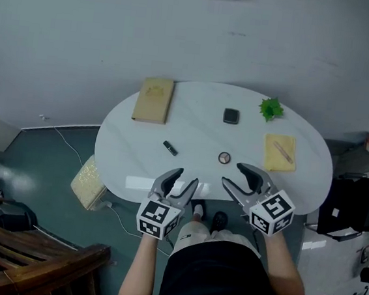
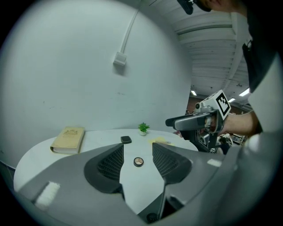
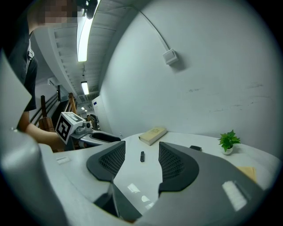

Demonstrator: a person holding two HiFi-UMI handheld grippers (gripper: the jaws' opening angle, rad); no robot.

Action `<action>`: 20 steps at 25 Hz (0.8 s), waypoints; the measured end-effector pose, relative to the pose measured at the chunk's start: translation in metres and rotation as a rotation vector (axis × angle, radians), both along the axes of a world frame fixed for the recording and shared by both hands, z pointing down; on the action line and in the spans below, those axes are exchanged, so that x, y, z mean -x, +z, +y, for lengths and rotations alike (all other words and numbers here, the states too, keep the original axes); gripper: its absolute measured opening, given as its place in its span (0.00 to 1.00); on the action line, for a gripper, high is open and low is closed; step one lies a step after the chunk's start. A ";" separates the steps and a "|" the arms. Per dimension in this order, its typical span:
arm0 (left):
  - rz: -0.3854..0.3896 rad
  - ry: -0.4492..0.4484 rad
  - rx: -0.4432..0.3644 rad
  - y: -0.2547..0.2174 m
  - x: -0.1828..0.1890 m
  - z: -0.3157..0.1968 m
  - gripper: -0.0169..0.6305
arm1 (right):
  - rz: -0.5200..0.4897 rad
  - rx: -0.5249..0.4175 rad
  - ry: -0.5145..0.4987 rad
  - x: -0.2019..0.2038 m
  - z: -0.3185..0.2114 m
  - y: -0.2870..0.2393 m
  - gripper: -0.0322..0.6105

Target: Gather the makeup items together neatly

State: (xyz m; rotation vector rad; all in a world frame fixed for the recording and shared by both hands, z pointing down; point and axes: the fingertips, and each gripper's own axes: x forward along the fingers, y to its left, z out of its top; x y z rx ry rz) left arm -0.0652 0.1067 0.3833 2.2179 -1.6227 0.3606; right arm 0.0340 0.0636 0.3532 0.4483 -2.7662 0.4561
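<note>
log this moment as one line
stage: approach | left tongs: open, empty, facing round compact | right tongs: open, empty, facing tube | square case: apart, farther back on table

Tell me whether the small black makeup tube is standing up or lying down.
Lying down. The black makeup tube rests flat along its length on the white table, as the head view and the right gripper view both show.
</note>
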 end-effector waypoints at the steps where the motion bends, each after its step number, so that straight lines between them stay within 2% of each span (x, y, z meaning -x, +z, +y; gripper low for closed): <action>1: -0.002 0.002 0.003 0.002 0.006 -0.004 0.32 | 0.005 0.000 -0.001 0.005 -0.003 0.001 0.39; 10: -0.078 0.025 0.091 0.041 0.074 -0.035 0.37 | 0.032 0.013 0.003 0.064 -0.033 0.005 0.39; 20: -0.110 0.087 0.184 0.098 0.132 -0.056 0.43 | 0.087 0.039 0.039 0.116 -0.053 0.031 0.39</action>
